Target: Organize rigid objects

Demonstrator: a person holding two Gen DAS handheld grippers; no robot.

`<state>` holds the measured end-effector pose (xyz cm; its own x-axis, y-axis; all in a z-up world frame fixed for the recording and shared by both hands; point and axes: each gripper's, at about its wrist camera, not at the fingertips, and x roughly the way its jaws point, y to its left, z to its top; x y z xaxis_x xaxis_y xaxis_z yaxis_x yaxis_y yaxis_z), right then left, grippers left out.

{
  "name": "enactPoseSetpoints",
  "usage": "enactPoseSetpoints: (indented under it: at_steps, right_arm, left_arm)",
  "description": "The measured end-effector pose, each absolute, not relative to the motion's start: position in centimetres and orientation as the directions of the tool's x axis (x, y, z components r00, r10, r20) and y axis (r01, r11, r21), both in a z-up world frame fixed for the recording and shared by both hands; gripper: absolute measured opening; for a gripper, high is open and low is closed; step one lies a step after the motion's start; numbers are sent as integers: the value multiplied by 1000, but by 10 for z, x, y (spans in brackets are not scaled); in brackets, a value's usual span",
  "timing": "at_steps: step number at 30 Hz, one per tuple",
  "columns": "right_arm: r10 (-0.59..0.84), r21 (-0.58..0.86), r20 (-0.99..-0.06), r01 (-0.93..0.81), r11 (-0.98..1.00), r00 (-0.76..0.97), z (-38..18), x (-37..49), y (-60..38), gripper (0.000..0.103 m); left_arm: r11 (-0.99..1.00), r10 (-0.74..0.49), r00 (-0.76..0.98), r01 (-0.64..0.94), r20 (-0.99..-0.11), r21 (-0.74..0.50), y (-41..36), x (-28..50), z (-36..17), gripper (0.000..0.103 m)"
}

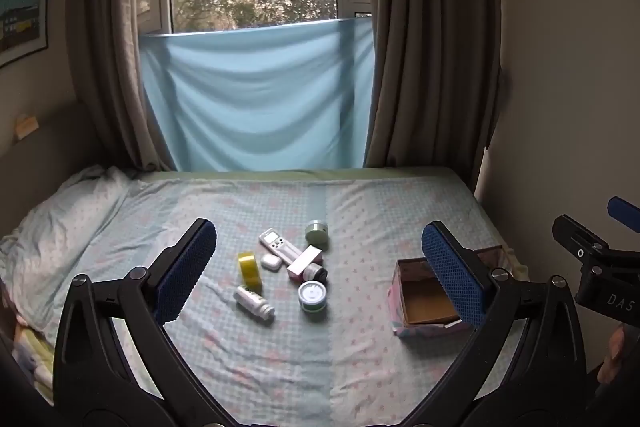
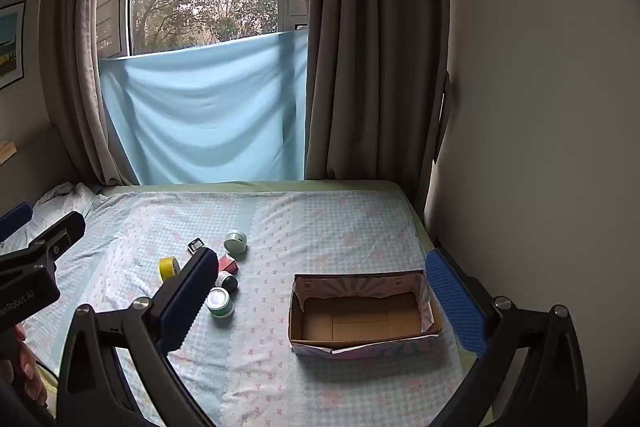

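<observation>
Several small items lie clustered mid-bed: a yellow tape roll (image 1: 249,267), a white remote (image 1: 276,245), a white earbud case (image 1: 271,261), a pink-white carton (image 1: 305,261), a pale green tin (image 1: 317,231), a dark-capped jar (image 1: 316,273), a white-lidded green tin (image 1: 312,295) and a white bottle (image 1: 254,303) on its side. To their right stands an empty open cardboard box (image 2: 352,285). My left gripper (image 1: 318,229) hovers open short of the cluster. My right gripper (image 2: 320,257) is open above the bed, with the box just inside its right pad (image 2: 452,299). Neither holds anything.
The bed (image 1: 280,367) has a checked floral sheet, with a pillow (image 1: 60,227) at its left end. Brown curtains (image 2: 360,67) and a blue cloth (image 1: 256,99) hang behind it. A plain wall (image 2: 540,147) runs close along the right side.
</observation>
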<state>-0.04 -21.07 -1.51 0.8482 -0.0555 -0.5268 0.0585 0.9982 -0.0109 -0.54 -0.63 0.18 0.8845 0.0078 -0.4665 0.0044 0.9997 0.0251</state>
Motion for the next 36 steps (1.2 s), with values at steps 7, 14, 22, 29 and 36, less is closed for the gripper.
enactPoseSetpoints:
  at_steps: [7, 14, 22, 29, 36]
  right_arm:
    - [-55, -7, -524, 60, 998, 850, -15, -5, -210, 103]
    - [-50, -1, -521, 58, 998, 852, -11, -8, -214, 103]
    - [-48, 2, -510, 57, 998, 859, -11, -8, -217, 103]
    - [-49, 7, -505, 62, 998, 862, -14, -6, -217, 103]
    - [-55, 5, -492, 65, 998, 869, -11, -8, -215, 103]
  left_arm:
    - [1000, 8, 893, 4, -451, 26, -5, -9, 2, 102]
    - [1000, 9, 893, 2, -449, 24, -3, -10, 1, 102]
    - [1000, 11, 895, 0, -446, 23, -2, -12, 1, 102]
    - [1000, 6, 897, 6, -441, 26, 0, -13, 3, 102]
    - [1000, 0, 902, 12, -433, 25, 0, -12, 6, 102]
